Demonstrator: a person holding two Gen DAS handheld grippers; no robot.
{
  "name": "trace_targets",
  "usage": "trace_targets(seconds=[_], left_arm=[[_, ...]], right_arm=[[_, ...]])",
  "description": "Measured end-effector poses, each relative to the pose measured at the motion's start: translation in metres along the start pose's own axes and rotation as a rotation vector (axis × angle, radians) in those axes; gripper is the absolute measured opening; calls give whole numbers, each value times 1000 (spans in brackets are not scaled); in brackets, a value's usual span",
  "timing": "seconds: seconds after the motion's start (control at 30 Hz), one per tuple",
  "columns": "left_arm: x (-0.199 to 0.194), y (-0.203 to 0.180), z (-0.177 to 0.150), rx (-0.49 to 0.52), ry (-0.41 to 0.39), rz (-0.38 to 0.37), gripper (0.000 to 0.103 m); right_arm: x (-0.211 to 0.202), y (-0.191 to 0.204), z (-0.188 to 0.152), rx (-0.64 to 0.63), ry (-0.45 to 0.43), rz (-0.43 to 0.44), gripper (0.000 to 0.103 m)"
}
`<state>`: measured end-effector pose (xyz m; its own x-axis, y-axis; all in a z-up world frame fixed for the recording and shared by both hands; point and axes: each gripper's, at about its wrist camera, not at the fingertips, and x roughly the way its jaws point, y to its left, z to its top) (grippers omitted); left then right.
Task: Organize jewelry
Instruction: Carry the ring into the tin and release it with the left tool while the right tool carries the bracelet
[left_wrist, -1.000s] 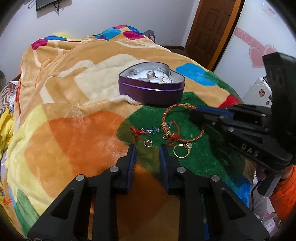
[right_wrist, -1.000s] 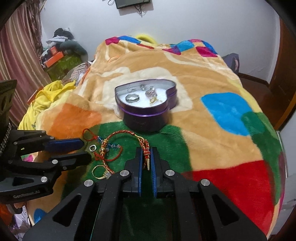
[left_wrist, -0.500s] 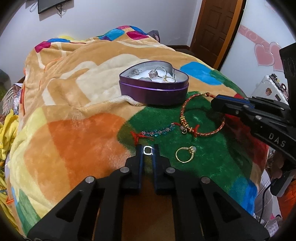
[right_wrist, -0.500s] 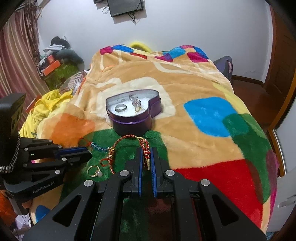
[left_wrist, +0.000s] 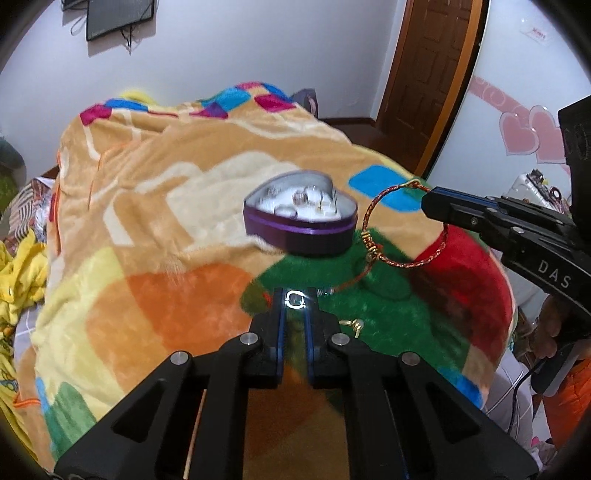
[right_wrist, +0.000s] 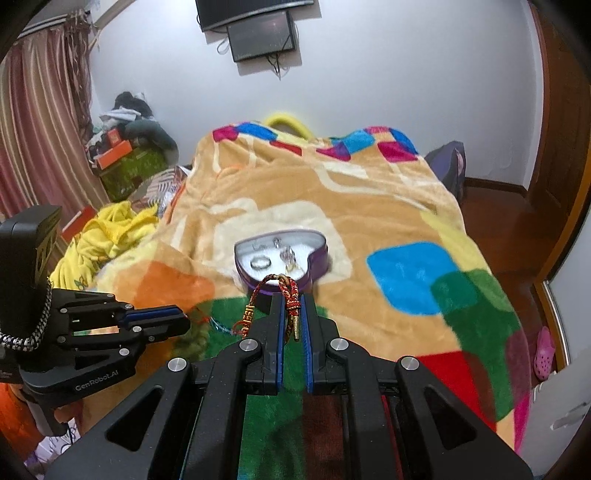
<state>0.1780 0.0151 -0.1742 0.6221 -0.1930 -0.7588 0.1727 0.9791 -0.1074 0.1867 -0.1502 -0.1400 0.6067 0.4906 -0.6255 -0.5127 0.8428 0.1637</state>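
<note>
A purple heart-shaped tin (left_wrist: 301, 225) sat open on the bed's patchwork blanket (left_wrist: 166, 206), its floor lined in white. Inside it lay a few silver pieces: a plain band (right_wrist: 260, 262) toward the near left of the tin as the right wrist camera saw it, a small cluster of rings (right_wrist: 289, 255) to the right of that band, and one or two tiny items near the tin's far wall, too small to identify.

The left tongs (left_wrist: 295, 300) were clamped on a small silver ring (left_wrist: 296, 298), held at the very tips, in front of the tin and above the green patch of blanket. The right tongs (right_wrist: 291, 301) were clamped on the knotted end of a red and gold cord bracelet (right_wrist: 290, 295). In the left wrist view the bracelet's loop (left_wrist: 402, 229) hung free from those tips just to the right of the tin, with its gold beads at the bottom of the loop, near the tin's right wall.

On the green patch in front of the tin, a gold ring (left_wrist: 354, 325) lay partly hidden behind the left tongs' right finger. A thin red string of beads (right_wrist: 212, 321) lay on the blanket to the front left of the tin in the right wrist view, blurred. Left of the tin, off the bed's edge, a yellow cloth (right_wrist: 107, 229) was heaped.
</note>
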Motion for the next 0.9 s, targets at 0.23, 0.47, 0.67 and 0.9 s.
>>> trace_targets(seconds=[0.23, 0.47, 0.67, 0.9], left_arm=[[-12, 5, 16, -4, -54, 5, 8], [-20, 10, 28, -11, -98, 6, 8], [-22, 16, 41, -20, -129, 11, 8], [-15, 23, 53, -29, -143, 5, 8]], right_arm=[[-6, 2, 15, -3, -46, 3, 7], [-5, 3, 27, 8, -82, 8, 7], [3, 5, 38, 13, -101, 3, 7], [20, 5, 48, 14, -94, 12, 7]])
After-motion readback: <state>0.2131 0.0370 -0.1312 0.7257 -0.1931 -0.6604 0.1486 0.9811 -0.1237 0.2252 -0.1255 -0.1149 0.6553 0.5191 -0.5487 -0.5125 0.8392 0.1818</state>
